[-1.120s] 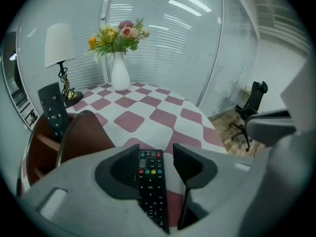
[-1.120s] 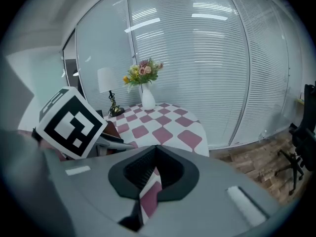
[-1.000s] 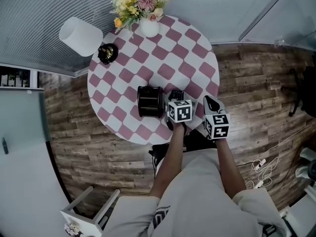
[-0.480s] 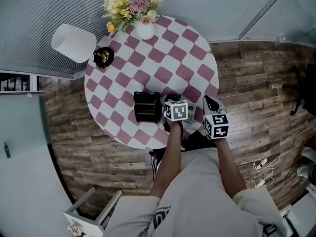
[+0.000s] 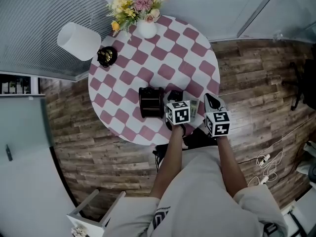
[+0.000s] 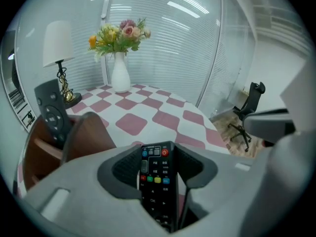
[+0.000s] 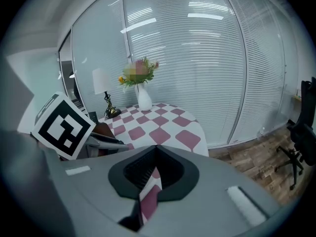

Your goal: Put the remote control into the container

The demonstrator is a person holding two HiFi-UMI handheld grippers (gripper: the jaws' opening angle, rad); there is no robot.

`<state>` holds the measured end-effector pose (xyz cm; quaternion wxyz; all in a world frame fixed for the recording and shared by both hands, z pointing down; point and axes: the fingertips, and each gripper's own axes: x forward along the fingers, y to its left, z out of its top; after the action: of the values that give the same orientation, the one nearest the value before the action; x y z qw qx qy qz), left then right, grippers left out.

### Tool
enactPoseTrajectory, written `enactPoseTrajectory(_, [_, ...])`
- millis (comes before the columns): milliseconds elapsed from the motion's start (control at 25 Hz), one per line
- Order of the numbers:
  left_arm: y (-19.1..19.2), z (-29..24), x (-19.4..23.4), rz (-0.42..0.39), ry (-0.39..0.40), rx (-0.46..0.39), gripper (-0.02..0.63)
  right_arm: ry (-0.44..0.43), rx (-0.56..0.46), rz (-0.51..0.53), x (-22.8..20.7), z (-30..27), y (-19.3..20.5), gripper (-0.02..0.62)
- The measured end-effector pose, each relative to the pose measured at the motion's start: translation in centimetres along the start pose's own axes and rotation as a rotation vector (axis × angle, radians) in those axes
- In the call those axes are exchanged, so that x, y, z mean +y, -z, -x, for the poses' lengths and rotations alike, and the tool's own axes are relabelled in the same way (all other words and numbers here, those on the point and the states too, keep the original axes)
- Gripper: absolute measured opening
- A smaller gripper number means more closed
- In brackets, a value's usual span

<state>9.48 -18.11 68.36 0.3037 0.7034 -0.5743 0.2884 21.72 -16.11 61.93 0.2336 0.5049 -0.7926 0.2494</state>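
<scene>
The container (image 5: 150, 102) is sitting near the front edge of the table (image 5: 170, 53). The remote control (image 6: 157, 181) is hanging just to its right, and a second remote (image 6: 52, 115) is standing inside it. The vase (image 5: 148, 28) is standing at the far edge, with the lamp (image 5: 81, 39) to its left.

Flower vase (image 5: 148, 27), lamp (image 5: 79, 38) on checkered table (image 5: 168, 53).

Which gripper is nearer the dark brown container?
Left. The left gripper, jaws closing on a black remote control, is beside the dark brown container; the right gripper sits farther right.
</scene>
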Motion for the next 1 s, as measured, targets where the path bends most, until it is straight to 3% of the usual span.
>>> enactPoseTrajectory(360, [-2.9,8.1,0.1,-0.046,0.054,-0.264,0.197,0.041,-0.033,0.011,6.1,3.8,0.5,0.002])
enactPoseTrajectory(520, [-3.7,11.7,0.8,-0.03,0.066,-0.369,0.152,0.058,-0.04,0.016,8.3,5.3,1.2,0.002])
enactPoseTrajectory(560, [-3.7,12.4,1.0,-0.031,0.065,-0.388,0.111,0.059,-0.042,0.019,8.8,5.6,1.4,0.002])
enactPoseTrajectory(800, [-3.4,14.4,1.6,-0.018,0.079,-0.427,0.109,0.062,-0.058,0.04,10.4,7.1,1.8,0.002])
enactPoseTrajectory(1000, [-6.1,18.2,1.7,-0.036,0.052,-0.509,0.109,0.048,-0.066,0.035,10.6,7.5,1.1,0.002])
